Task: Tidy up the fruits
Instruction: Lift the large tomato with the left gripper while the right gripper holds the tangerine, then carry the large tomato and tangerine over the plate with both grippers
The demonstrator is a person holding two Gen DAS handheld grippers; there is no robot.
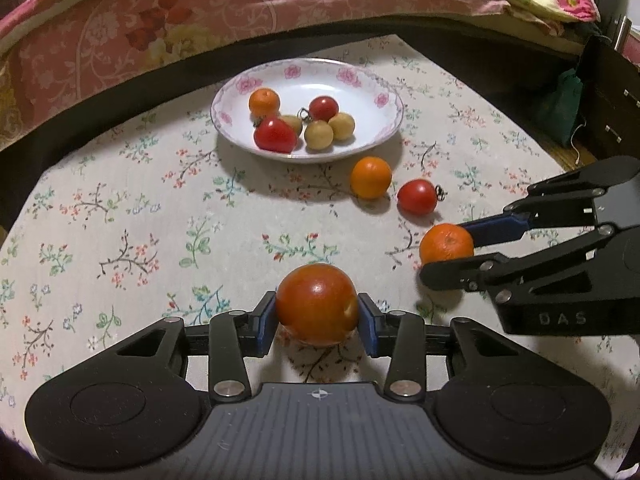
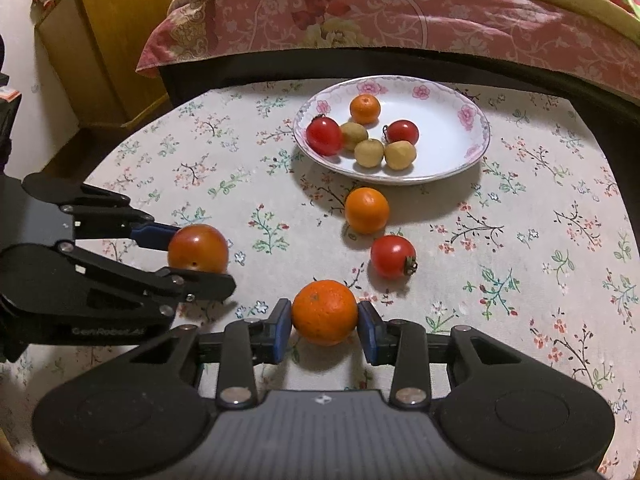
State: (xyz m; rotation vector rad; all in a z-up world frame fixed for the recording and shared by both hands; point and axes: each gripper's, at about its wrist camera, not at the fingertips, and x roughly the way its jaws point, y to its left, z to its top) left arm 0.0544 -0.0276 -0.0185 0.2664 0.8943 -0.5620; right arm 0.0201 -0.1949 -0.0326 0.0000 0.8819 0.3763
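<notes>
My left gripper (image 1: 317, 314) is shut on a large orange-red tomato (image 1: 317, 304), its blue pads pressing both sides just over the tablecloth. My right gripper (image 2: 324, 320) is shut on a tangerine (image 2: 324, 312). Each shows in the other's view: the right gripper (image 1: 452, 248) on the tangerine (image 1: 446, 244), the left gripper (image 2: 192, 256) on the tomato (image 2: 198, 248). A floral plate (image 1: 360, 80) at the back holds a small tangerine, two red tomatoes and three tan round fruits. An orange tangerine (image 1: 371, 177) and a red tomato (image 1: 417, 197) lie loose between plate and grippers.
The table wears a flowered cloth (image 1: 120, 220). Behind it runs a bed with a pink quilt (image 1: 200, 12). A wooden cabinet (image 2: 108, 40) stands at the back left, a dark drawer unit (image 1: 612, 92) at the right.
</notes>
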